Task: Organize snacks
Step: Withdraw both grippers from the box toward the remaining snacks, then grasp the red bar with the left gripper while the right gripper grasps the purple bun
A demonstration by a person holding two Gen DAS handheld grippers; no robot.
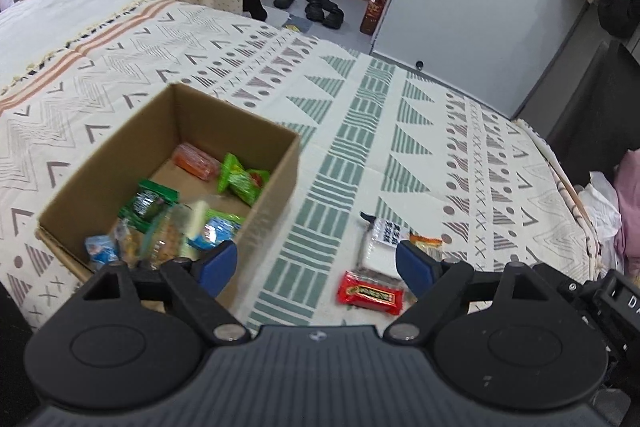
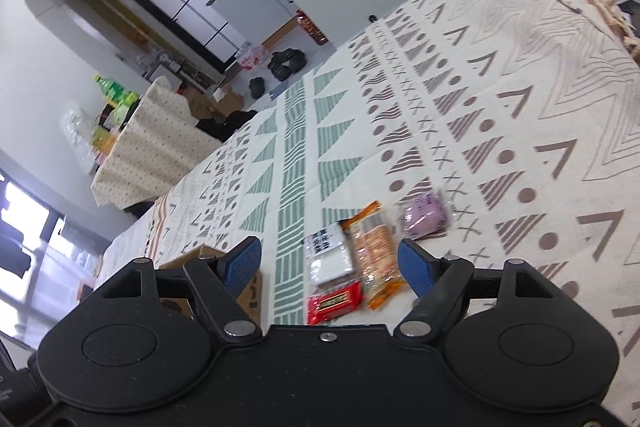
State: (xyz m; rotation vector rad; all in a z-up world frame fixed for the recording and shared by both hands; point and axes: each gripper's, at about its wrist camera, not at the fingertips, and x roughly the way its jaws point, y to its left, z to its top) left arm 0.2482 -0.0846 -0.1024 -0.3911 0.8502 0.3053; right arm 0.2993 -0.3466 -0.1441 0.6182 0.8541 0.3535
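The left gripper (image 1: 316, 267) hangs over a bed (image 1: 360, 131) covered in a patterned spread, its jaws wide and nothing between the blue pads. Just to its left sits an open cardboard box (image 1: 100, 163) holding several snacks: an orange packet (image 1: 196, 161) at the far end, 2 bright green packets (image 1: 240, 179) beside it, a dark green packet (image 1: 150, 203) nearer, and blue and clear wrapped ones, blurred, at the near end. Outside the box, on the spread to the right, lie a red packet (image 1: 370, 293), a white packet with black print (image 1: 380, 243) touching it, and an orange-wrapped snack (image 1: 426, 239) partly hidden behind the right pad. The right gripper (image 2: 330, 261) also points down at the bed, jaws spread apart and empty; below them lie the same red packet (image 2: 334, 301), the white packet (image 2: 328, 255) and a long orange snack packet (image 2: 374, 251), all touching one another. A purple packet (image 2: 424, 219) rests just beyond, blurred. A corner of the box (image 2: 252, 297) shows behind the left pad in this view.
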